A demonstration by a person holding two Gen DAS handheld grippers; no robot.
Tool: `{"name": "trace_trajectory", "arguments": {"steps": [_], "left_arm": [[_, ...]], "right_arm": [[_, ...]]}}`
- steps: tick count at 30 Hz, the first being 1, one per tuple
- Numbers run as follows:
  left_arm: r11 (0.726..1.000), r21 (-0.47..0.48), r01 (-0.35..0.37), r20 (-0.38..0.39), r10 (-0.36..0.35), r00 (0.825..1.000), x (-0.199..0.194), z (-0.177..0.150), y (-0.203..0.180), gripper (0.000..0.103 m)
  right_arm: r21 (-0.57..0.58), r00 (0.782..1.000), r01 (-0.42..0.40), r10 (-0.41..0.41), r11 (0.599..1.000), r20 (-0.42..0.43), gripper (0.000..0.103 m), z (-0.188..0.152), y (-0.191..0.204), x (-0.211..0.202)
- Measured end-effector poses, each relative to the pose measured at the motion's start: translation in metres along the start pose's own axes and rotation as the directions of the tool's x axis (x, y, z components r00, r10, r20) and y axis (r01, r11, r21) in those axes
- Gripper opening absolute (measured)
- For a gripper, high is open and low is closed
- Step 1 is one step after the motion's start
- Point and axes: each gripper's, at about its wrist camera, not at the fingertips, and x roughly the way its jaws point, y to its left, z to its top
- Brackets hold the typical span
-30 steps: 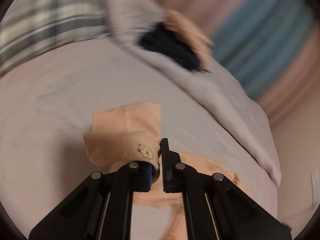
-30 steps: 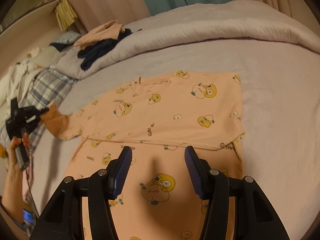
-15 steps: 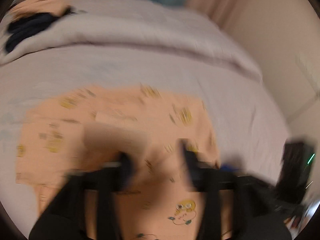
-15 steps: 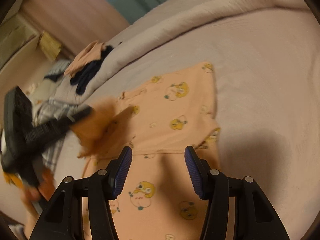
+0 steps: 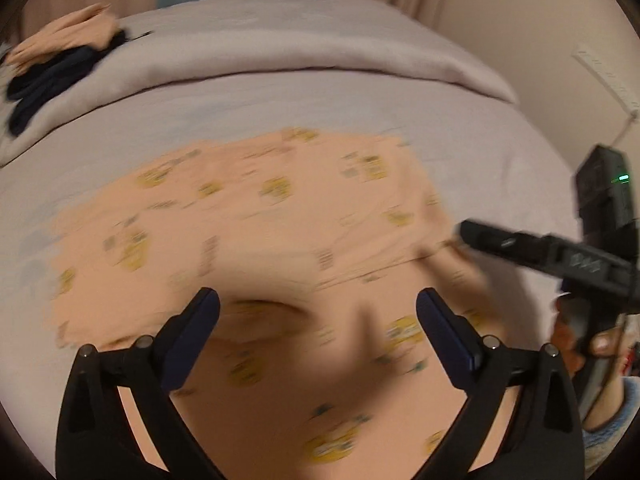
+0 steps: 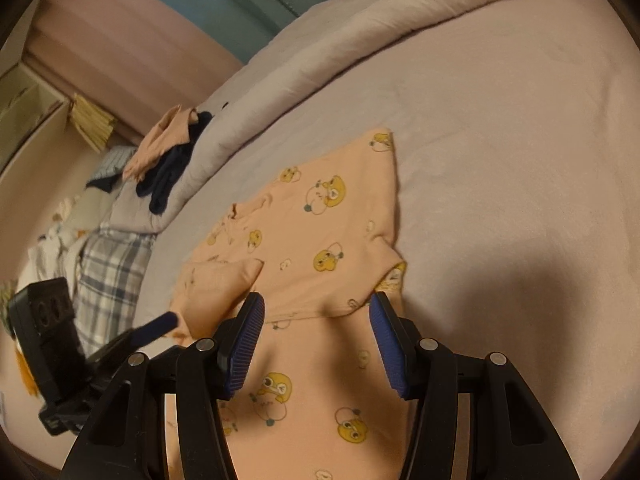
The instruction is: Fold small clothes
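Observation:
A small peach shirt (image 6: 320, 240) with yellow cartoon prints lies flat on the pale bed sheet (image 6: 500, 140). Its left sleeve (image 6: 218, 284) is folded in over the body. The shirt also fills the blurred left wrist view (image 5: 260, 216). My left gripper (image 5: 318, 336) is open and empty, just above the shirt's near part; it also shows in the right wrist view (image 6: 156, 326). My right gripper (image 6: 316, 346) is open and empty over the shirt's right side. It shows in the left wrist view (image 5: 472, 236), its tip at the shirt's right edge.
A rolled pale duvet (image 6: 360, 44) runs along the far side of the bed. A pile of peach and dark navy clothes (image 6: 168, 156) sits on it at the left. A plaid cloth (image 6: 108, 272) lies at the bed's left edge. Curtains hang behind.
My left gripper carried the left sleeve in over the shirt, let go of it and opened. My right gripper moved rightward over the shirt, still open.

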Motion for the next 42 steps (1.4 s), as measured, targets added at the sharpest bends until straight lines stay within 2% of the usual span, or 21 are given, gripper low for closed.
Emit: {"name": "trace_trajectory", "arguments": {"steps": [3,6,10,12,17,20,22,23,25,26,28,29,32,34,35,37,38,40,41,42], "left_arm": [[0.998,-0.060,0.021,0.005,-0.021,1.000,-0.006,-0.010,0.023,0.099],[0.989,-0.146,-0.002,0.020,0.005,1.000,-0.015,-0.030,0.043,0.099],[0.961,-0.266,-0.076,0.025,0.086,0.996,-0.027,-0.064,0.075,0.099],[0.946,-0.306,-0.106,0.019,0.117,0.993,-0.031,-0.076,0.089,0.099],[0.917,-0.382,-0.117,0.007,0.130,0.991,-0.037,-0.097,0.108,0.099],[0.903,-0.415,-0.113,-0.006,0.121,0.993,-0.037,-0.105,0.115,0.099],[0.896,-0.429,-0.112,-0.014,0.117,0.993,-0.035,-0.110,0.119,0.099],[0.895,-0.431,-0.115,-0.017,0.119,0.993,-0.034,-0.110,0.119,0.099],[0.894,-0.433,-0.112,-0.014,0.117,0.993,-0.037,-0.113,0.121,0.099],[0.894,-0.436,-0.108,-0.012,0.114,0.993,-0.037,-0.112,0.120,0.099],[0.892,-0.440,-0.104,-0.010,0.111,0.994,-0.042,-0.117,0.123,0.099],[0.892,-0.439,-0.103,-0.008,0.110,0.994,-0.042,-0.117,0.123,0.099],[0.892,-0.440,-0.102,-0.008,0.109,0.994,-0.043,-0.120,0.125,0.099],[0.891,-0.442,-0.101,-0.006,0.109,0.994,-0.044,-0.122,0.126,0.099],[0.891,-0.442,-0.102,-0.007,0.110,0.994,-0.044,-0.122,0.126,0.099],[0.894,-0.436,-0.108,-0.011,0.114,0.993,-0.043,-0.122,0.126,0.099],[0.895,-0.433,-0.110,-0.013,0.116,0.993,-0.043,-0.122,0.126,0.099],[0.898,-0.423,-0.119,-0.018,0.123,0.992,-0.043,-0.122,0.125,0.099],[0.900,-0.418,-0.123,-0.019,0.127,0.992,-0.042,-0.122,0.124,0.099],[0.902,-0.414,-0.127,-0.021,0.130,0.991,-0.042,-0.123,0.124,0.099]], "right_arm": [[-0.062,1.000,-0.007,0.006,0.998,-0.012,0.055,-0.001,0.015,0.006],[-0.180,1.000,0.013,-0.016,0.984,-0.017,0.054,-0.003,0.040,0.013],[-0.384,0.999,0.013,-0.030,0.923,-0.039,0.054,-0.011,0.086,0.029],[-0.481,0.997,0.019,-0.053,0.876,-0.058,0.054,-0.017,0.111,0.046],[-0.605,0.981,0.082,-0.173,0.792,-0.093,0.054,-0.027,0.148,0.098],[-0.648,0.954,0.149,-0.282,0.747,-0.104,0.054,-0.028,0.160,0.129],[-0.665,0.934,0.193,-0.343,0.721,-0.100,0.038,-0.028,0.161,0.139],[-0.652,0.925,0.223,-0.368,0.725,-0.093,0.023,-0.025,0.160,0.141],[-0.601,0.937,0.212,-0.336,0.771,-0.100,0.014,-0.015,0.159,0.134],[-0.553,0.950,0.211,-0.302,0.806,-0.079,0.011,-0.005,0.154,0.123],[-0.457,0.974,0.174,-0.219,0.873,-0.049,0.010,0.011,0.143,0.103],[-0.388,0.990,0.127,-0.141,0.913,-0.010,0.010,0.021,0.131,0.083],[-0.279,0.993,0.058,-0.028,0.959,0.111,0.010,0.033,0.101,0.044],[-0.197,0.988,0.066,-0.037,0.978,0.150,0.010,0.035,0.071,0.032],[-0.161,0.990,0.051,-0.029,0.986,0.136,0.010,0.033,0.055,0.032],[-0.092,0.998,0.044,-0.040,0.995,0.042,0.010,0.028,0.026,0.041],[-0.067,0.999,0.052,-0.051,0.996,0.013,0.012,0.024,0.020,0.044],[0.018,0.999,0.043,-0.043,0.999,-0.024,0.032,0.019,-0.002,0.043],[0.072,1.000,0.001,0.000,0.997,-0.012,0.046,0.017,-0.011,0.037],[0.111,0.999,-0.043,0.043,0.993,0.005,0.048,0.016,-0.015,0.031]]}}
